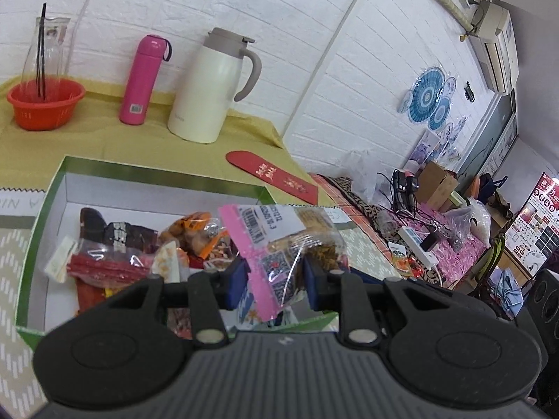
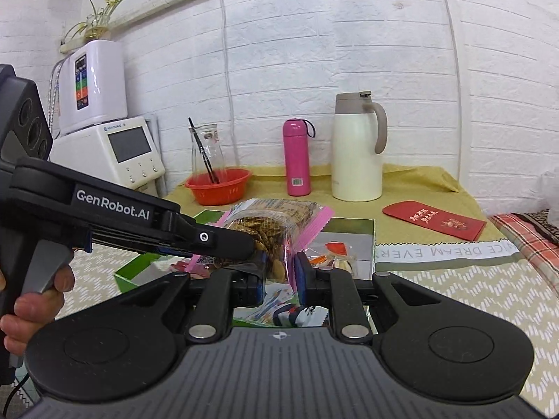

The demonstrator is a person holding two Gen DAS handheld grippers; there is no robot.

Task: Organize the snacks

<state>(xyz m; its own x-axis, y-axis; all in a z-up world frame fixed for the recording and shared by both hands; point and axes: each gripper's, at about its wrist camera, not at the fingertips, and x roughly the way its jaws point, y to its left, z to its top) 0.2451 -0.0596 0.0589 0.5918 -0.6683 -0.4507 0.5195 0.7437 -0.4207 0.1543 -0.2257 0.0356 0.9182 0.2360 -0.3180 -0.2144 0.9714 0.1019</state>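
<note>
- The left gripper is clamped narrow on a clear snack bag with pink edge strips; its blue pads press the bag from both sides, so the bag hangs above the box rather than lying in it.
- The right gripper closes on the same snack bag from the opposite side. Both tongs share one bag, probably to steady it or pass it across.
- In the right wrist view the left gripper comes in from 9 o'clock, with a person's hand squeezing its trigger, which keeps the grip firm.
- Just beyond, at 10 o'clock in the left wrist view, the green-rimmed box holds several other snack packets heaped together; it looks like the collecting place, so the held bag likely belongs there.
- Farther, at 1 o'clock, a red envelope lies flat on the yellow cloth, apart from the box.
- Farthest, from 10 to 12 o'clock, a red bowl, pink flask and white jug stand by the wall, clear of the work.
</note>
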